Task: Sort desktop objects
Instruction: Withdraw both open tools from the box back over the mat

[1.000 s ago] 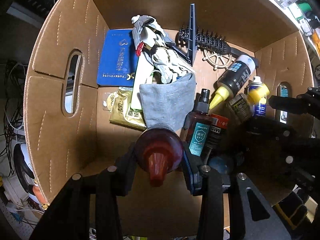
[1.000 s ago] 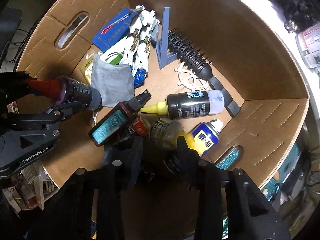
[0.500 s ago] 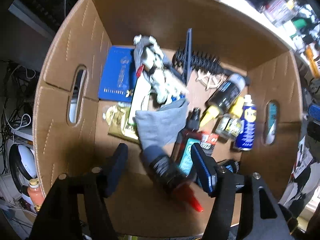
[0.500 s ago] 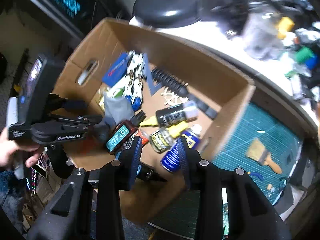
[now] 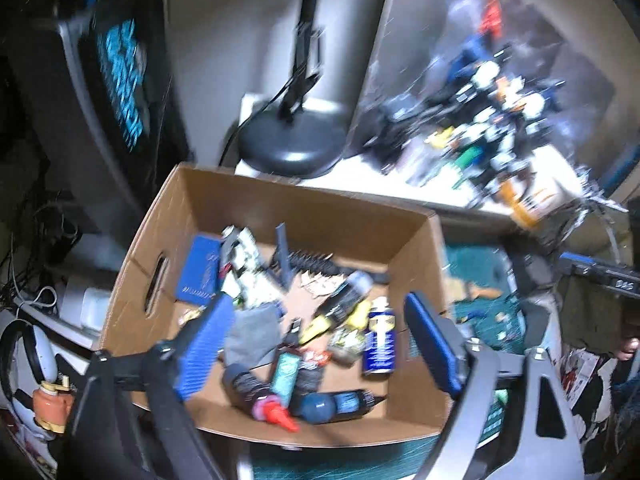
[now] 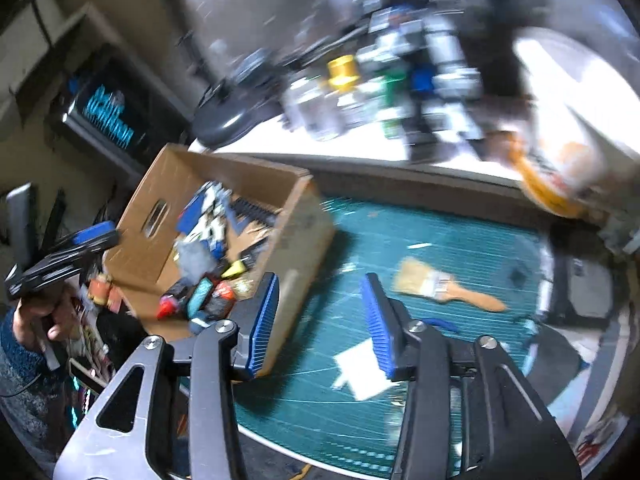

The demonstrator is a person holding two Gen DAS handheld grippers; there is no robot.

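A cardboard box (image 5: 320, 216) holds several sorted items. Among them are a dark bottle with a red nozzle (image 5: 264, 398), a blue spray can (image 5: 379, 340), a grey cloth (image 5: 252, 332), a blue card (image 5: 199, 272) and a black brush. My left gripper (image 5: 320, 344) hangs open above the box, holding nothing. My right gripper (image 6: 320, 320) is open over the green cutting mat (image 6: 460, 240), beside the box (image 6: 298, 240). On the mat lie a wooden paintbrush (image 6: 444, 286) and a white paper scrap (image 6: 362, 368).
A black lamp base (image 5: 292, 148) stands behind the box. A blurred, crowded row of small bottles and model parts (image 6: 380, 80) fills the white shelf beyond the mat. A hand (image 6: 36, 320) holds the left gripper at the box's left.
My left gripper has let go of the red-nozzle bottle, which now lies in the box. Both grippers have risen away from the box; the right one has swung over the mat with wider jaws.
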